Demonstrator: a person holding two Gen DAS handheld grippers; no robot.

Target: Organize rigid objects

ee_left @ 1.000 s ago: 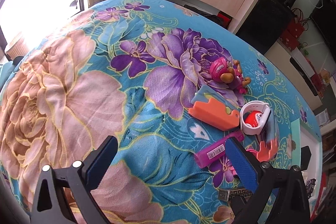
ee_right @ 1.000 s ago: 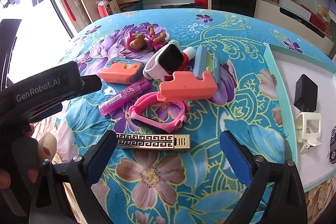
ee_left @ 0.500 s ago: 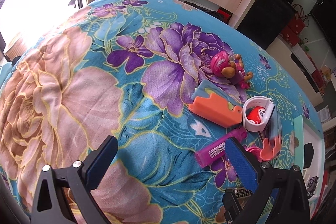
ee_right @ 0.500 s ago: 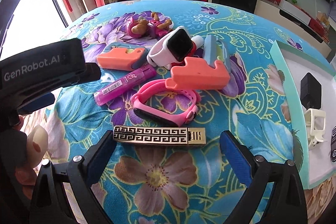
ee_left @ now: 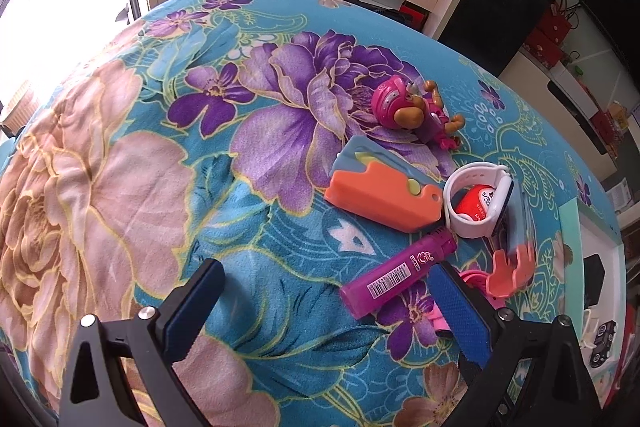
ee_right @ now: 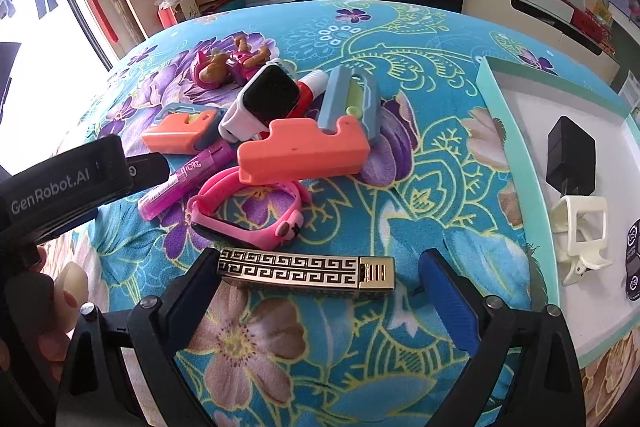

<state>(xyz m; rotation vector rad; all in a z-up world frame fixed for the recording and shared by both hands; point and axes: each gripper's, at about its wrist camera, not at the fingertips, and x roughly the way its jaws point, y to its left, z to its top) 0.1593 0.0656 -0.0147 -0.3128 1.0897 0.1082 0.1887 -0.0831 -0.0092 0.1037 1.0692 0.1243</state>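
A pile of small things lies on the flowered cloth. A gold patterned bar (ee_right: pixel 306 270) lies crosswise between my right gripper's (ee_right: pixel 320 287) open fingers. Behind it are a pink watch band (ee_right: pixel 248 213), an orange block (ee_right: pixel 304 153), a white smartwatch (ee_right: pixel 260 103), a purple tube (ee_right: pixel 186 179) and a pink toy figure (ee_right: pixel 224 65). My left gripper (ee_left: pixel 324 295) is open and empty over the cloth, with the purple tube (ee_left: pixel 396 275) just inside its right finger. The orange block (ee_left: pixel 384 193) and toy figure (ee_left: pixel 412 109) lie beyond.
A white tray with a teal rim (ee_right: pixel 516 163) sits at the right and holds a black cube (ee_right: pixel 570 155), a cream clip (ee_right: pixel 582 235) and dark round pieces. The left gripper's body (ee_right: pixel 68 187) shows at the left of the right wrist view. Cabinets stand behind the table.
My right gripper has moved forward and down, so the gold bar now lies between its fingers. My left gripper has moved forward towards the pile.
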